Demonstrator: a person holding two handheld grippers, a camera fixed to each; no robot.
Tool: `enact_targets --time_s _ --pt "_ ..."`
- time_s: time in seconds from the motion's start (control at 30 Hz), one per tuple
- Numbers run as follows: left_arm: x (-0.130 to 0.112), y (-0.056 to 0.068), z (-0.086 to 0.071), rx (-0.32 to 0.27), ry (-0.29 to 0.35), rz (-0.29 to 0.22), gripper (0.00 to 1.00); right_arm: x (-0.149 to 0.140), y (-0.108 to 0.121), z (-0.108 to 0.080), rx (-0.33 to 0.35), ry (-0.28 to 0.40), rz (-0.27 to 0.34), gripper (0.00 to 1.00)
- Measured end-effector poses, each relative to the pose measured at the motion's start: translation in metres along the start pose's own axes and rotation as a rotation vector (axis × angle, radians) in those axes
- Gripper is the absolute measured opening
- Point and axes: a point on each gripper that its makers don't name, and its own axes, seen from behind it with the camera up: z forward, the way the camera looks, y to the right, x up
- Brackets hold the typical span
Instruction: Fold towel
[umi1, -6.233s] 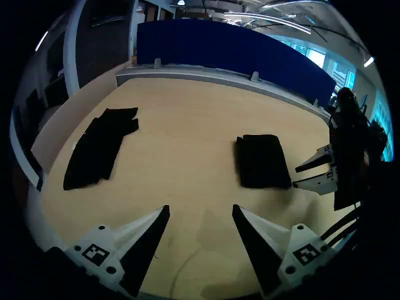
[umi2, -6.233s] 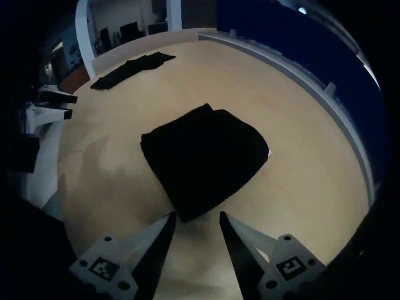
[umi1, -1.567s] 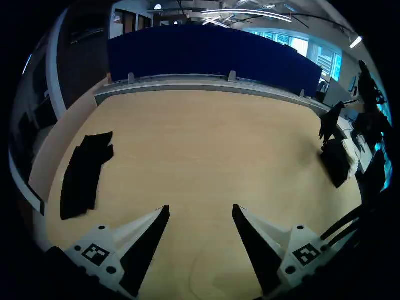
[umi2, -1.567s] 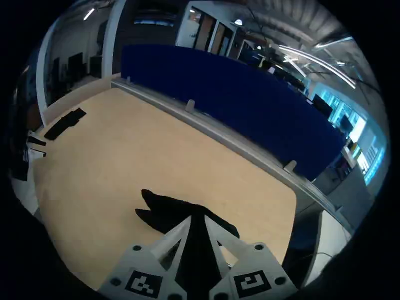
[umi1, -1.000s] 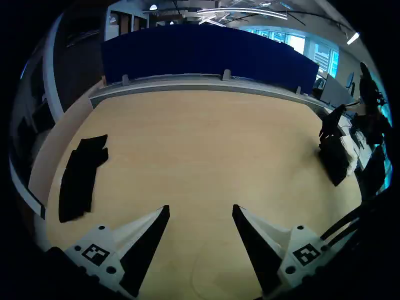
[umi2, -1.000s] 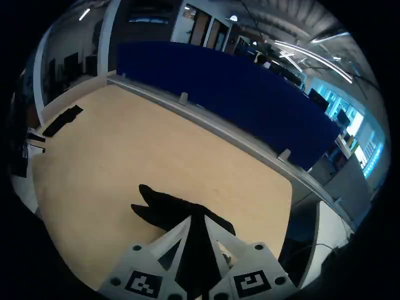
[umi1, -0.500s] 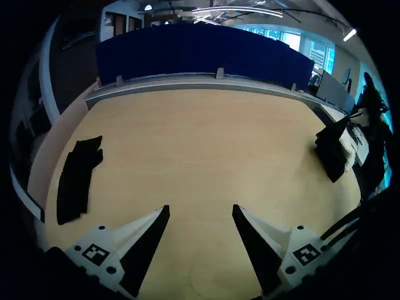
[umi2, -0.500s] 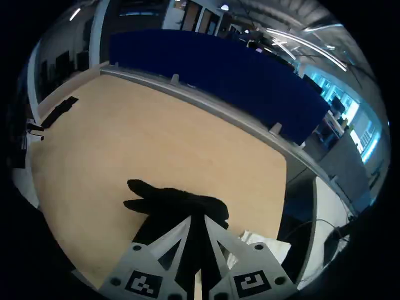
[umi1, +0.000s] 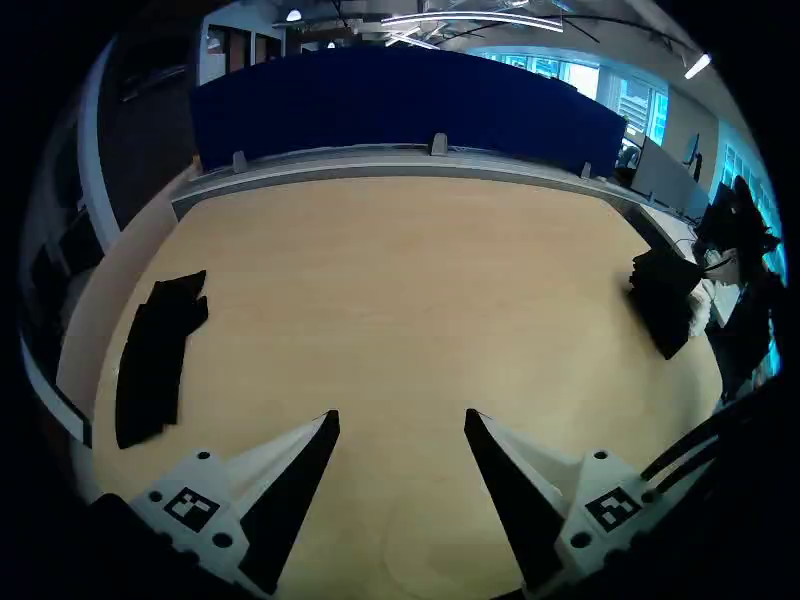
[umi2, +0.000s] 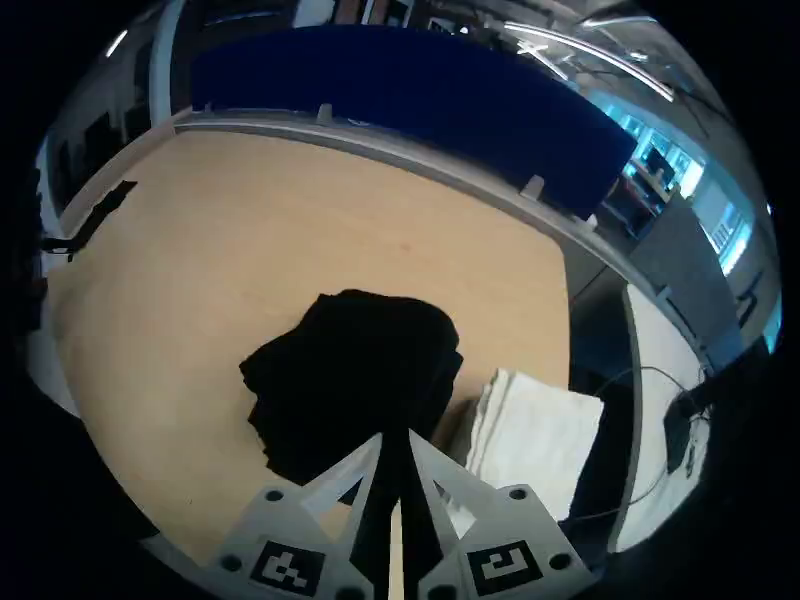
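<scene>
Black folded towel (umi2: 350, 385) pinched in closed right tongs (umi2: 397, 442) beside white cloth stack (umi2: 535, 430); edge-only grip may let layers sag open on release. Left tongs (umi1: 400, 415) open, empty.

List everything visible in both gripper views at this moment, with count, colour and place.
folded black towel: one, black, near the table's end, next to the white stack.
loose black towel: one, black, lying flat at the table's edge, far left in the left gripper view.
white towel stack: one, white, beside the folded black towel.
table: one, light wood, under both black towels.
partition: one, dark blue, along the table's far edge.
left gripper: one, white with black pads, open, above the table's near side, holding nothing.
right gripper: one, white, shut on the folded black towel's near edge.
</scene>
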Motion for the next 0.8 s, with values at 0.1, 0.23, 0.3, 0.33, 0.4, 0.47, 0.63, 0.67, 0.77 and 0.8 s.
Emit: enact_targets --time_s 0.1,0.23,0.3,0.33,0.4,0.47,0.63,0.67,0.77,0.8 --pt "0.0 0.0 -0.001 0.001 0.0 0.002 0.93 -0.016 0.0 0.004 -0.005 -0.022 0.023 0.03" --pt "0.001 0.0 -0.002 0.003 -0.001 0.007 0.93 -0.034 0.0 0.009 -0.01 -0.05 0.054 0.03" --pt "0.001 0.0 -0.003 0.005 -0.001 0.01 0.93 -0.042 0.001 0.012 -0.013 -0.062 0.067 0.03" --pt "0.001 0.0 -0.003 0.006 0.0 0.012 0.93 -0.045 0.001 0.014 -0.015 -0.067 0.074 0.03" --pt "0.001 -0.001 -0.004 0.009 0.0 0.014 0.93 -0.05 0.001 0.017 -0.017 -0.075 0.087 0.03" --pt "0.001 -0.001 -0.005 0.01 -0.001 0.016 0.93 -0.054 0.0 0.021 -0.017 -0.08 0.101 0.03" --pt "0.003 -0.002 -0.008 0.013 0.001 0.016 0.93 -0.065 -0.001 0.028 -0.017 -0.101 0.125 0.03" --pt "0.003 -0.002 -0.009 0.013 0.002 0.016 0.93 -0.068 -0.001 0.03 -0.017 -0.107 0.128 0.03" --pt "0.003 -0.001 -0.009 0.012 0.003 0.016 0.93 -0.074 -0.001 0.035 -0.023 -0.12 0.137 0.03" --pt "0.002 -0.001 -0.009 0.012 0.003 0.016 0.93 -0.075 -0.001 0.036 -0.024 -0.122 0.141 0.03"
